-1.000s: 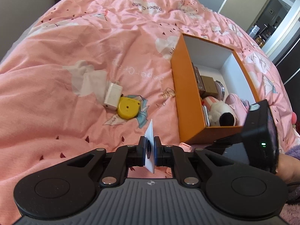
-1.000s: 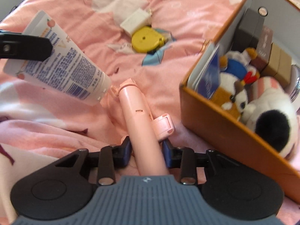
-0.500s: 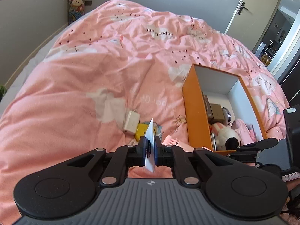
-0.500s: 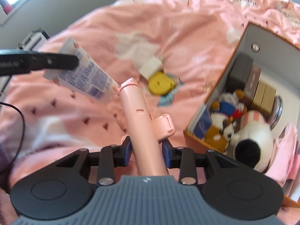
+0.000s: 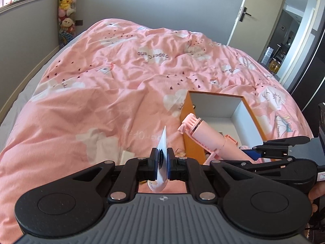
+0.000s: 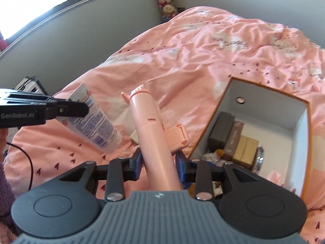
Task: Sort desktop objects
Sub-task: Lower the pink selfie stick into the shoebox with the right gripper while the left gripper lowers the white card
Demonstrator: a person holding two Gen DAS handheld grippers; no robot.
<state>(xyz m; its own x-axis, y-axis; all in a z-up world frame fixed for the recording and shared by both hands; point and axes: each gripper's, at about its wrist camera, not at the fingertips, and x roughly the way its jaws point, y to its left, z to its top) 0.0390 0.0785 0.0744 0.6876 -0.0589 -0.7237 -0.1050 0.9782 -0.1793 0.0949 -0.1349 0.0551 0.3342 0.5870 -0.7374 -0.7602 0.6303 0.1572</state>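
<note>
Nearest, the left gripper (image 5: pixel 161 163) is clamped tight on the flat crimped end of a white tube (image 5: pixel 162 152), seen edge-on in its own camera; from the right wrist the tube (image 6: pixel 95 122) hangs slanting above the pink duvet (image 6: pixel 203 57), cap end low. Just right of it, the right gripper (image 6: pixel 158 162) grips a pink stick-shaped gadget (image 6: pixel 150 130) with a folding clip, its ribbed tip pointing away. Beyond, on the right, an orange box (image 6: pixel 305 142) with a white interior sits on the duvet, holding small cartons (image 6: pixel 233 140) along its left wall. Farther off, plush toys (image 5: pixel 66 10) hang in the room's corner.
</note>
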